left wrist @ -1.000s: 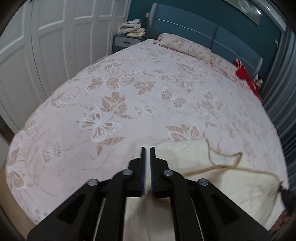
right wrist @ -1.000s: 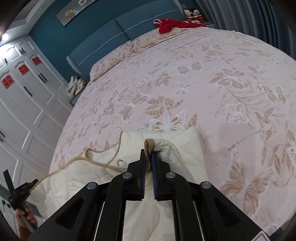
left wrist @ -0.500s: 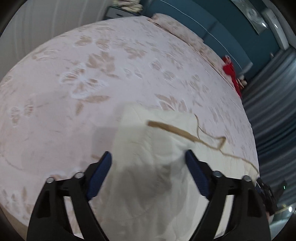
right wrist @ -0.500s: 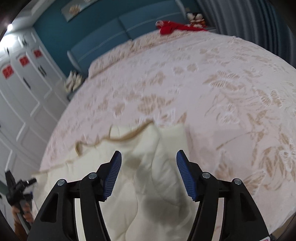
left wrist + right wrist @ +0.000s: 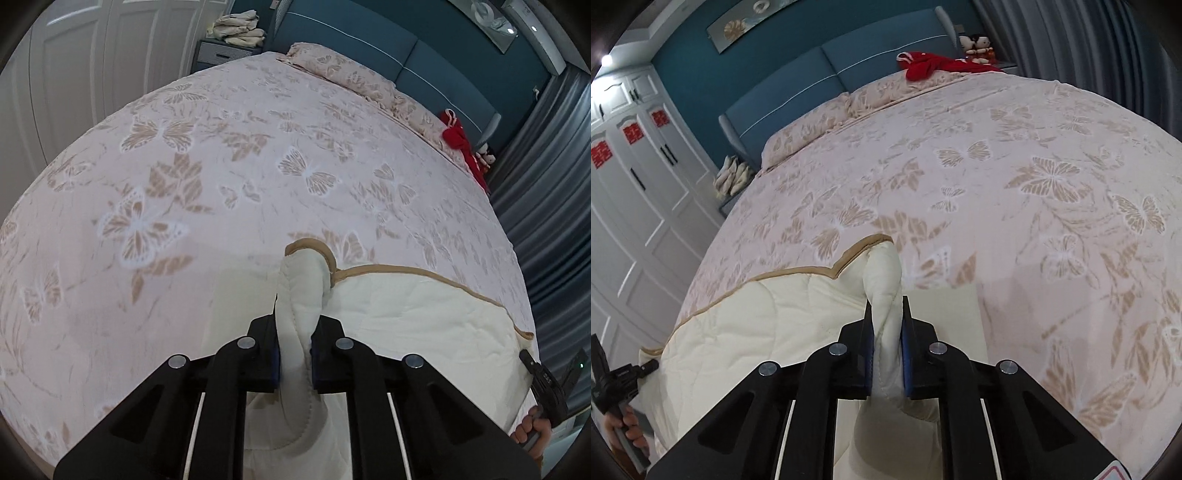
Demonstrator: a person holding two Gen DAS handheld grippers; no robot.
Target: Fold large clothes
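Note:
A cream quilted garment with tan trim (image 5: 424,314) lies at the near edge of the bed; it also shows in the right wrist view (image 5: 757,325). My left gripper (image 5: 294,332) is shut on a bunched corner of it, which sticks up between the fingers. My right gripper (image 5: 885,325) is shut on the opposite corner in the same way. The cloth spans between the two grippers. The right gripper shows at the left wrist view's lower right (image 5: 543,380), and the left gripper at the right wrist view's lower left (image 5: 617,380).
The bed (image 5: 221,166) has a pink butterfly-print cover and a blue headboard (image 5: 812,81). A red garment (image 5: 461,142) lies by the pillows. Folded cloths sit on a nightstand (image 5: 236,29). White wardrobe doors (image 5: 628,184) stand along one side, grey curtains (image 5: 546,166) along the other.
Both grippers were shut a second ago, opened wide half a second ago, and are now shut on the garment's two corners, which are lifted off the bed.

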